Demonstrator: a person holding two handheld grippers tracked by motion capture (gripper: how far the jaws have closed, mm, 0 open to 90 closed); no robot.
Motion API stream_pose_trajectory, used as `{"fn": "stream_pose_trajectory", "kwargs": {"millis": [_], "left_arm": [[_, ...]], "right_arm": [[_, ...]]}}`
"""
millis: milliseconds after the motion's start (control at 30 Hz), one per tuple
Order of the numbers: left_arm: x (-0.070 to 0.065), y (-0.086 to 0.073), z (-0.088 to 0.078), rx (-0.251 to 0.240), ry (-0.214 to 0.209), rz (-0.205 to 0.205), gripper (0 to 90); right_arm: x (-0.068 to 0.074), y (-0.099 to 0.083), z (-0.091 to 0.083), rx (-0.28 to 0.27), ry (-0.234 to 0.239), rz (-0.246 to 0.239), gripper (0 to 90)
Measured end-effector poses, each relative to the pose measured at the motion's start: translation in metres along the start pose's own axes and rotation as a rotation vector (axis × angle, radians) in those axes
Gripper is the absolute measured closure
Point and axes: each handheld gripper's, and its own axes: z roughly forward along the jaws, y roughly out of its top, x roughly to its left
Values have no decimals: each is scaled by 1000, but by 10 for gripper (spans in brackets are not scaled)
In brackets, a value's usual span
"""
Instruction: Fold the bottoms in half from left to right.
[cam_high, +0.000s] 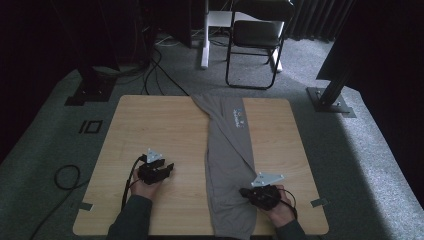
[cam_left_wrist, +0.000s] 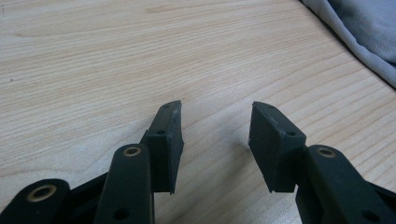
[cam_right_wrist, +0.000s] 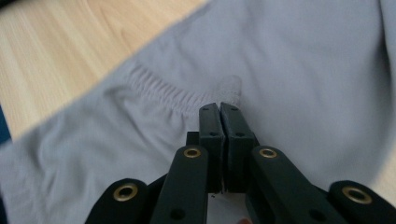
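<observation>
A grey garment (cam_high: 227, 155) lies folded in a long strip down the wooden table (cam_high: 160, 125), from the far edge to the near edge, with a small blue and white logo (cam_high: 239, 119) near its far end. My right gripper (cam_high: 244, 191) rests at the garment's lower right side. In the right gripper view it (cam_right_wrist: 219, 106) is shut, its jaws pinching the ribbed hem (cam_right_wrist: 163, 91) of the garment (cam_right_wrist: 289, 70). My left gripper (cam_high: 167, 167) is on bare wood left of the garment. Its (cam_left_wrist: 217, 121) jaws stand open with nothing between them, and the cloth (cam_left_wrist: 369, 28) is at the upper right.
A black folding chair (cam_high: 257, 35) stands on the carpet beyond the table. Dark posts on base plates stand at the back left (cam_high: 87, 92) and back right (cam_high: 330, 95). Cables (cam_high: 67, 176) loop on the floor to the left. Bare wood spreads over the table's left half.
</observation>
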Motion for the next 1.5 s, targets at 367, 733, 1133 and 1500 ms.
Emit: {"fn": "stream_pose_trajectory", "kwargs": {"millis": [367,733,1133,1500], "left_arm": [[-1,0,1,0,0,6,548],[-1,0,1,-1,-2,6,548],[-13,2,3,4,-26,30,545],[-25,3,7,8,-58,54,538]], "right_arm": [[-16,-16,-21,-82,14,103,684],[-31,5,34,25,-29,14,784],[7,-25,3,70,109,-41,716],[-12,-23,-15,-89,38,59,681]]}}
